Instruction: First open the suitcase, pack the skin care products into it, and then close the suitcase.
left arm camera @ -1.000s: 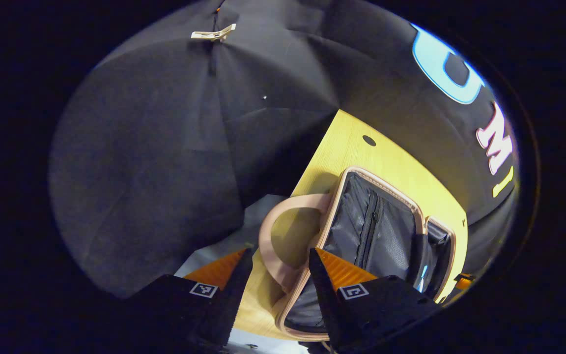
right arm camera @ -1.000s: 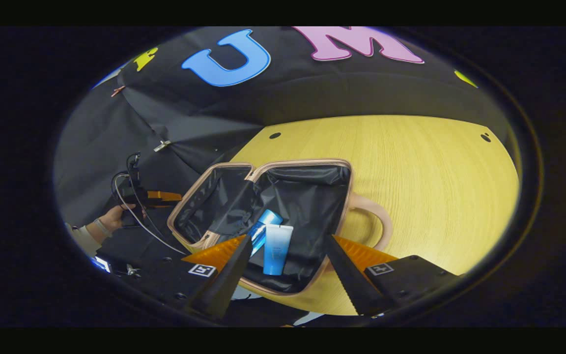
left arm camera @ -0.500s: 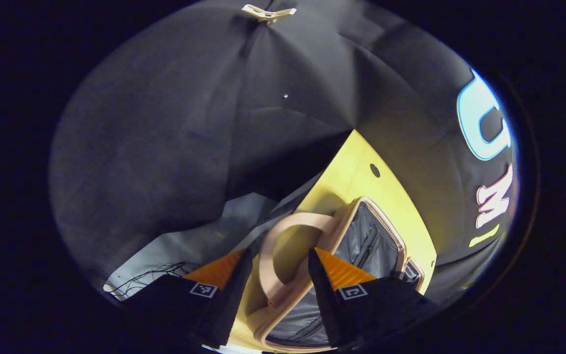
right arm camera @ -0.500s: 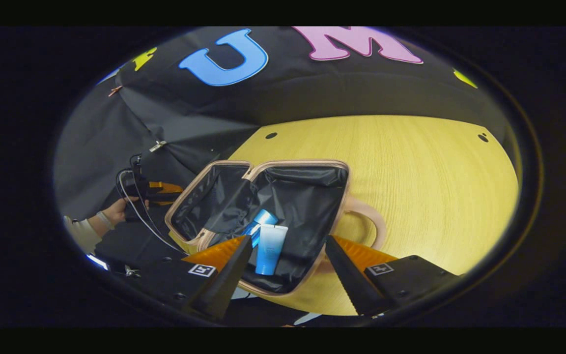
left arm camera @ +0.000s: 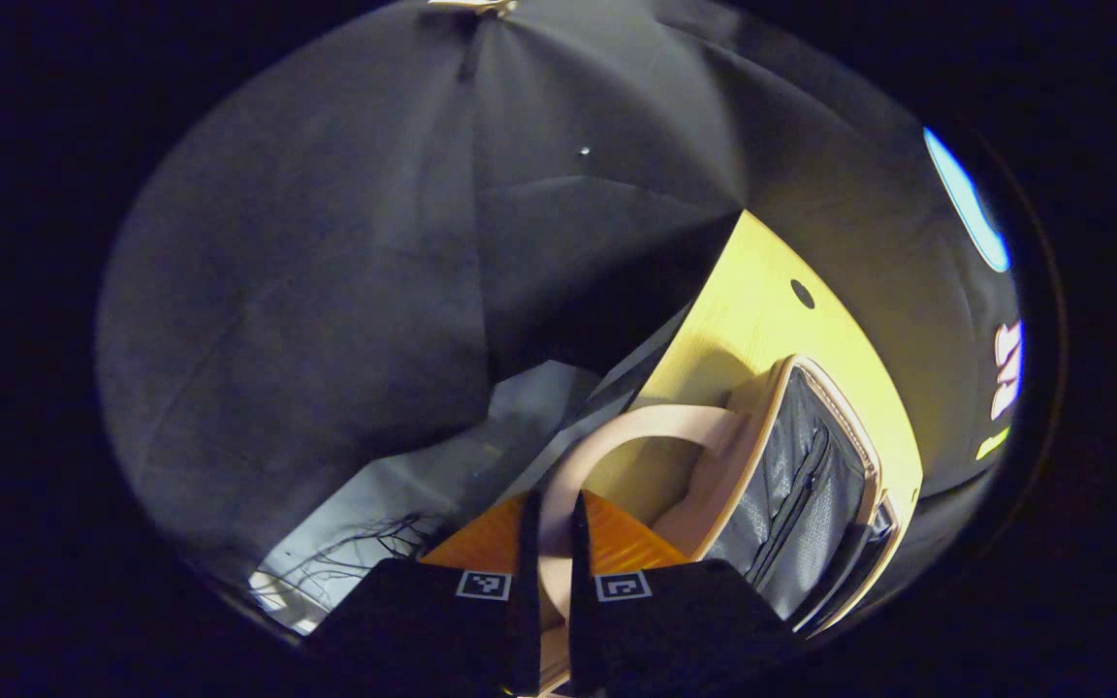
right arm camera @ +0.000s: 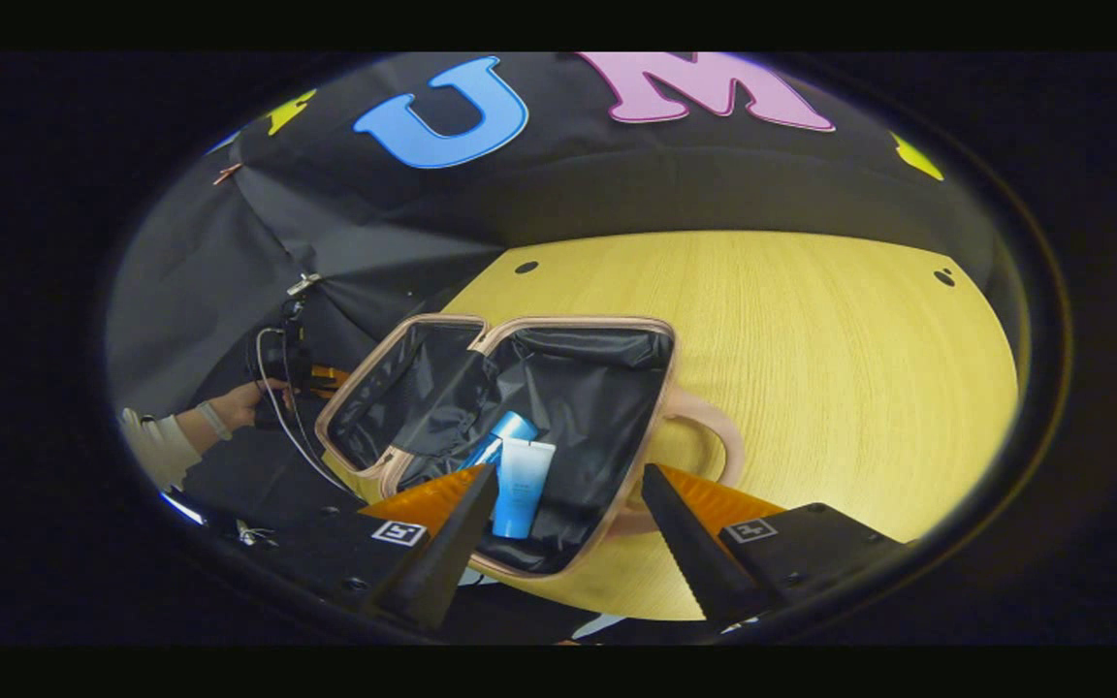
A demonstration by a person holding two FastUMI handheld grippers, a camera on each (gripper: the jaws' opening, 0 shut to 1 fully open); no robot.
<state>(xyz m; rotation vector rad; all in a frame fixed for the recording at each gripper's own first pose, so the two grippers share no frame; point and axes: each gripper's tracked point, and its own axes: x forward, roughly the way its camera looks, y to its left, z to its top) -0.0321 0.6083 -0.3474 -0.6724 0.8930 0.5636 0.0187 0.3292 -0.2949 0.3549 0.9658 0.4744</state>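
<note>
A pink suitcase [right arm camera: 568, 322] lies open on the yellow table [right arm camera: 811, 339], its two black-lined halves side by side. A white-and-blue tube [right arm camera: 520, 490] and a blue bottle [right arm camera: 505, 431] lie in the nearer half. My right gripper [right arm camera: 568, 543] hovers open over that half's front edge with nothing in it. In the left gripper view, the lid half [left arm camera: 801, 475] shows a grey lining with a zip pocket. Its pink loop handle [left arm camera: 636, 427] runs down between the fingers of my left gripper [left arm camera: 551, 553], which is shut on it. From the right gripper view, a hand [right arm camera: 229, 407] holds the left gripper [right arm camera: 311, 378] beside the lid.
The suitcase sits near the table's left edge [left arm camera: 694, 320]; the floor below it shows loose cables [left arm camera: 374, 528]. A second pink handle [right arm camera: 718, 441] sticks out to the right. Bare tabletop spreads right and behind the suitcase, with small holes [right arm camera: 943, 277] near its corners.
My left gripper has gone from open around the lid handle to shut on it, and its view has swung left. The right gripper stays open and has drifted slightly.
</note>
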